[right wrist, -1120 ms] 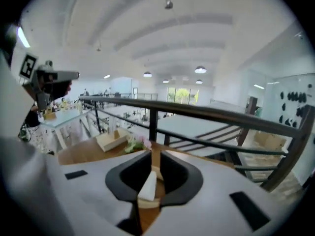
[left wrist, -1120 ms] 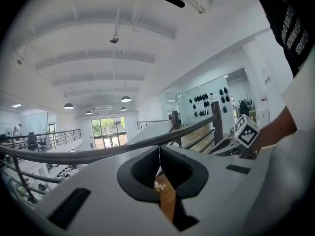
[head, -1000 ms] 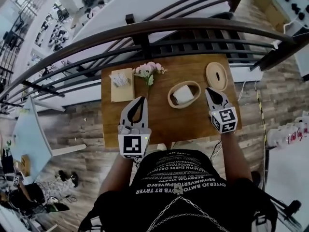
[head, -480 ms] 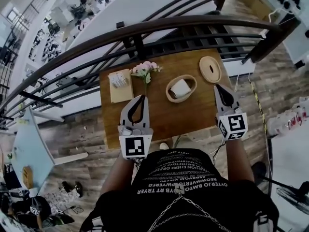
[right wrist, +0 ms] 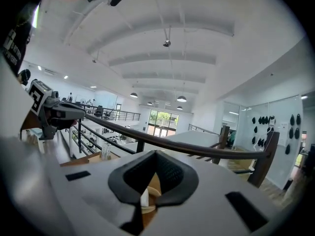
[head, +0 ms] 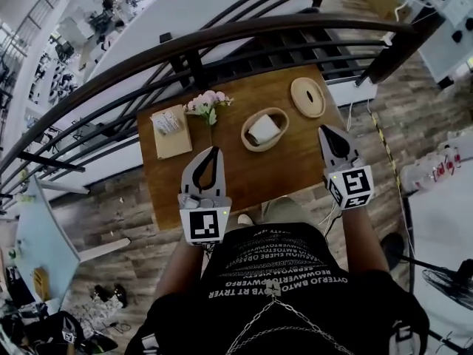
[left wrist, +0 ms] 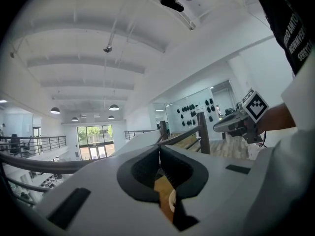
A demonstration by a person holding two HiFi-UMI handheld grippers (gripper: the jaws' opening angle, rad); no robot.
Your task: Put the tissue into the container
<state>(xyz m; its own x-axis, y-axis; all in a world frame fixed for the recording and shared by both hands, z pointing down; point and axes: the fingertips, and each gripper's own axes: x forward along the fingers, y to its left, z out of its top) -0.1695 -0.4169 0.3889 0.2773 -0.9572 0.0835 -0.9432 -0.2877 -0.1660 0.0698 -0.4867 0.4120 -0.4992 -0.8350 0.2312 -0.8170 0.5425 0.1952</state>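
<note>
A white tissue [head: 263,129] lies inside the oval wooden container [head: 250,144] in the middle of the wooden table [head: 281,172]. My left gripper [head: 213,151] is shut and empty over the table's near left part. It points toward the flowers. My right gripper [head: 324,129] hangs at the table's right edge, to the right of the container. It is shut with nothing between its fingers. In the right gripper view its closed jaws [right wrist: 156,154] frame the container [right wrist: 147,204]. The left gripper view shows closed tips [left wrist: 159,149] and the right gripper [left wrist: 241,119] beyond.
A round wooden lid [head: 307,97] lies at the table's back right. A flat wooden box with tissues [head: 169,131] sits at the left, pink flowers [head: 206,103] beside it. A dark curved railing [head: 222,39] runs behind the table, with a drop beyond it.
My right gripper has drawn away from the container toward the table's right edge. The left gripper has kept its place, and the head view has shifted.
</note>
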